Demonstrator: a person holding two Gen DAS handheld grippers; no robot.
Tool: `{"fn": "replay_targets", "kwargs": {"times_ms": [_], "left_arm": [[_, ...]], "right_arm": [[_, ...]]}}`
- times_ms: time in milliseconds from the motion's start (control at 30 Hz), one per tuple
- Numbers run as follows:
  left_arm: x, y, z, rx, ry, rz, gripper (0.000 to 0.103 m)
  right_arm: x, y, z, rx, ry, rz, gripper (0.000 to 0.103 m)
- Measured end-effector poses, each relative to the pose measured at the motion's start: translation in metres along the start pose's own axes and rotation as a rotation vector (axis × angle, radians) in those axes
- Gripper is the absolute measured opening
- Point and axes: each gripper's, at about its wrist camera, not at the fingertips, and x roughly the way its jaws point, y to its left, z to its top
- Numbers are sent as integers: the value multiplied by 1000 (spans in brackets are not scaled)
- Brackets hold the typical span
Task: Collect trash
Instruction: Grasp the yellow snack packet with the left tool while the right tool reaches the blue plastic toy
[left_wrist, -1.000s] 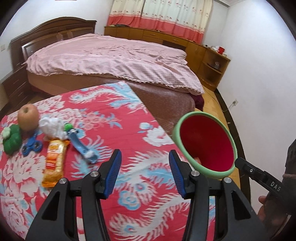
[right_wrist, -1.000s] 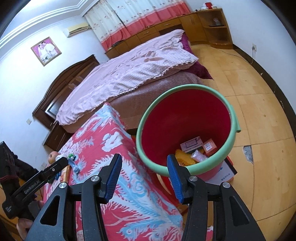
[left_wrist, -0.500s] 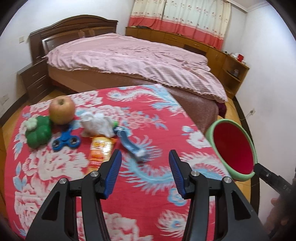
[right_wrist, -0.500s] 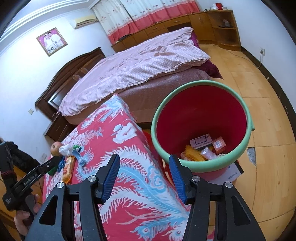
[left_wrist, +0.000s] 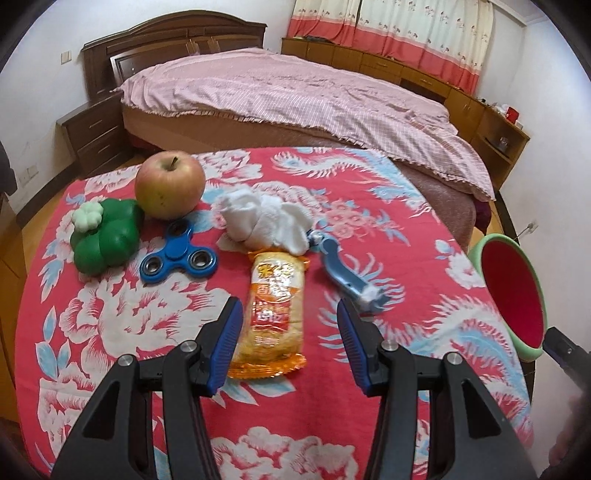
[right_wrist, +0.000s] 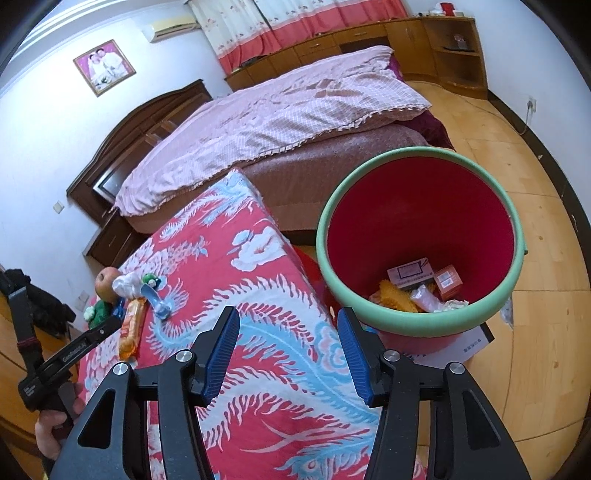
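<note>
An orange snack packet (left_wrist: 275, 306) lies flat on the red flowered tablecloth (left_wrist: 417, 221). My left gripper (left_wrist: 290, 325) hangs open over the packet's near end. Its left pad is close beside the packet and its right pad stands well clear. Behind the packet sit a crumpled white tissue (left_wrist: 266, 221) and a blue plastic tool (left_wrist: 343, 269). The red bin with a green rim (right_wrist: 406, 326) stands on the floor off the table's right side, with small boxes and wrappers (right_wrist: 417, 284) inside. My right gripper (right_wrist: 288, 328) is open and empty above the table's edge, near the bin.
An apple (left_wrist: 170, 184), a green toy pepper (left_wrist: 107, 236) and a blue fidget spinner (left_wrist: 179, 254) lie at the table's far left. A bed (left_wrist: 295, 99) runs behind the table. A hand (right_wrist: 51, 424) holds the left gripper. Wooden floor (right_wrist: 535, 166) surrounds the bin.
The left gripper swung left from the bin side, over the table, and came down toward the objects; the snack packet now lies between its fingers. The right gripper drifted slightly, still open by the bin.
</note>
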Motion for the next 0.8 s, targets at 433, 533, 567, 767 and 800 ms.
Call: {"fn": "replay_targets", "kwargs": {"times_ms": [433, 533, 567, 767, 800], "left_arm": [[30, 9, -2, -15, 49, 1, 53], [36, 11, -1, -22, 55, 1, 53], [37, 11, -1, -23, 56, 2, 53], [39, 15, -5, -27, 46, 16, 46], [39, 15, -5, -28, 43, 14, 43]], "right_arm": [[17, 9, -2, -19, 39, -13, 57], [20, 11, -2, -25, 47, -13, 57], [21, 12, -2, -27, 49, -13, 57], [23, 19, -1, -44, 53, -9, 57], [24, 20, -1, -46, 54, -8, 57]]}}
